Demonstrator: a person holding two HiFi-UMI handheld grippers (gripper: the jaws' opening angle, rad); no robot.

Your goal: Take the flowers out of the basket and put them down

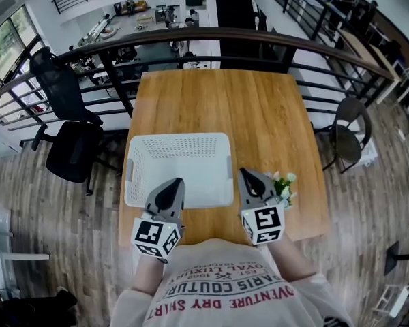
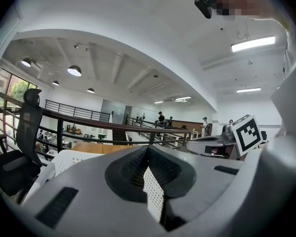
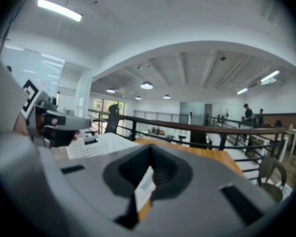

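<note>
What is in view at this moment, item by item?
table: one, brown wood, centre
basket: one, white, on the table's near left part, looks empty
flowers: one small bunch, white and green, on the table right of the basket
office chair: one, black, left of the table
round chair: one, brown, right of the table
railing: one, dark, beyond the table
left gripper: grey, jaws together, over the basket's near edge
right gripper: grey, jaws together, empty, beside the flowers

The basket (image 1: 177,139) is white perforated plastic, the table (image 1: 218,107) smooth grained wood, the railing (image 1: 119,87) dark metal
</note>
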